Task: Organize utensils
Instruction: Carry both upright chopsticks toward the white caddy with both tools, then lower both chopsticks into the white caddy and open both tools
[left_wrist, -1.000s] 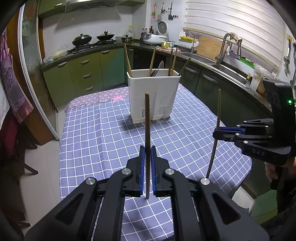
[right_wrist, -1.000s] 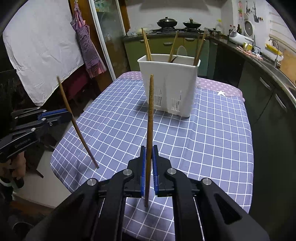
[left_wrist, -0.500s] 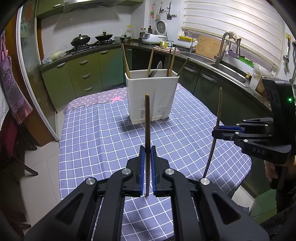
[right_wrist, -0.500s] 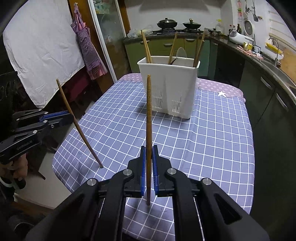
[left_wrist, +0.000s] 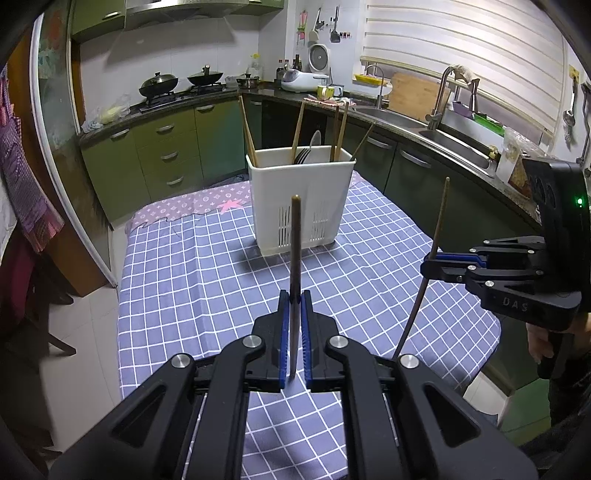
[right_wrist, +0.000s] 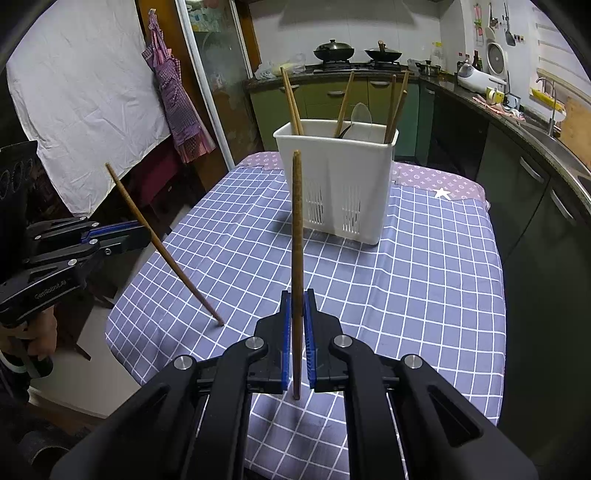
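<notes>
My left gripper (left_wrist: 294, 306) is shut on a dark wooden chopstick (left_wrist: 295, 258) held upright above the table. My right gripper (right_wrist: 296, 308) is shut on a brown chopstick (right_wrist: 297, 236), also upright. Each gripper shows in the other's view: the right one (left_wrist: 430, 266) at the right with its chopstick (left_wrist: 432, 251), the left one (right_wrist: 142, 234) at the left with its tilted chopstick (right_wrist: 162, 243). A white utensil holder (left_wrist: 301, 203) stands at the table's far side, also in the right wrist view (right_wrist: 340, 184), with several chopsticks, a fork and a spoon in it.
The table carries a purple checked cloth (left_wrist: 207, 280), also seen in the right wrist view (right_wrist: 424, 266). Green kitchen cabinets (left_wrist: 166, 155), a stove with woks (left_wrist: 173, 83) and a sink (left_wrist: 454, 136) run behind and to the right. An apron (right_wrist: 173, 92) hangs on a door.
Both grippers have drawn back a little from the holder and sit slightly lower over the table. Both stay shut on their chopsticks.
</notes>
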